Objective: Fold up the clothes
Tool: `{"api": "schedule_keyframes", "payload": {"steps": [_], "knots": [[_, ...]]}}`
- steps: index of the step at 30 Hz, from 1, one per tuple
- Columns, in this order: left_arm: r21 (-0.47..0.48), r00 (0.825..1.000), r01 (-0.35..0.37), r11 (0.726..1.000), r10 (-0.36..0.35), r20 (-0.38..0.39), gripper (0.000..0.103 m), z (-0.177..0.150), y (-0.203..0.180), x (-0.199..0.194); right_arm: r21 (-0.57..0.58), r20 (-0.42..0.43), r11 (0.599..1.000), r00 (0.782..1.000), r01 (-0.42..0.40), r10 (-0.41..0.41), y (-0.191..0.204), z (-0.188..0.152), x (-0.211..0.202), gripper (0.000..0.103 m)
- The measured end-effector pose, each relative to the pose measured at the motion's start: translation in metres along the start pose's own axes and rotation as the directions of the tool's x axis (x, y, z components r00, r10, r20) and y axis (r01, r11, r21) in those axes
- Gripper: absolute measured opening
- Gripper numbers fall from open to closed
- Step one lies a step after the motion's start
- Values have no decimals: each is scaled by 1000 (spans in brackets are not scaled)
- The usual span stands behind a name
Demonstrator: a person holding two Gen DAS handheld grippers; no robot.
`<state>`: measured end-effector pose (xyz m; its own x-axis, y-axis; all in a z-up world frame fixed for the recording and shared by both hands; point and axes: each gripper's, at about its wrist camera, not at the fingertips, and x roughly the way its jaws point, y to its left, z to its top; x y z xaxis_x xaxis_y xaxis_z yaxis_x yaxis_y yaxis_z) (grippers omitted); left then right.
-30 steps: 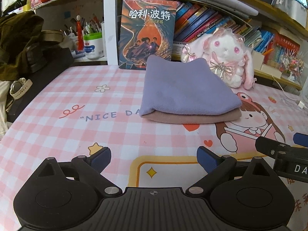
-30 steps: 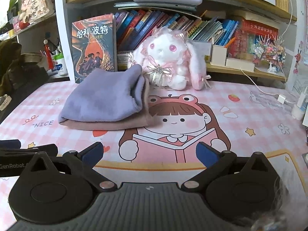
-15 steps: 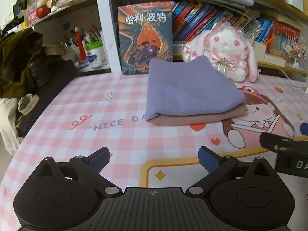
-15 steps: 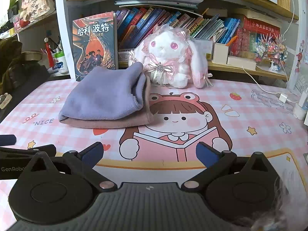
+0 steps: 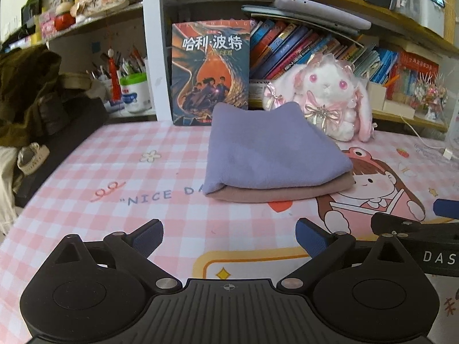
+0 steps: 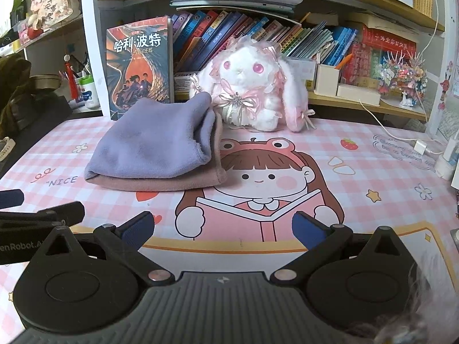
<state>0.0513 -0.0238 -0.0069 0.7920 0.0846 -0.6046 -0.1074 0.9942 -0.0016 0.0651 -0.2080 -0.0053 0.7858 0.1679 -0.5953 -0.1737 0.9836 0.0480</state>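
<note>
Soft fleecy purple cloth (image 5: 269, 154) folded atop pink cloth (image 5: 284, 193) at 12 o'clock on glossy checked mat (image 5: 120, 172), left gripper (image 5: 229, 236) and right gripper (image 6: 222, 226) fingers spread apart, holding nothing

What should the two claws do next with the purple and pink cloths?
Probably just lift back and away. The soft purple cloth already lies folded on the folded dusty-pink cloth, a tidy stack on the pink checked mat. The left claw and right claw are both open, holding nothing, short of the stack.
</note>
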Motion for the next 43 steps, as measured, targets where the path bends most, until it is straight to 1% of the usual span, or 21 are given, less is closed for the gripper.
{"api": "schedule_keyframes", "payload": {"steps": [4,7,12,26,43], "knots": [[-49,999,27,998,-28,-28,103,0,8,4,0,0,1000,1000,3,-3,0,0,0,103],[-63,999,23,998,-25,-35,103,-1,10,3,-2,-2,1000,1000,2,-2,0,0,0,103],[-58,999,6,998,-8,-36,103,-1,11,-1,-10,-9,1000,1000,5,-5,3,-1,0,103],[-25,999,-10,1000,9,-49,103,-1,7,0,-17,-8,999,1000,29,-29,5,-1,0,103],[-21,998,-23,1000,21,-66,103,0,6,3,-24,-18,1000,1000,6,-6,6,-1,4,103]]}}
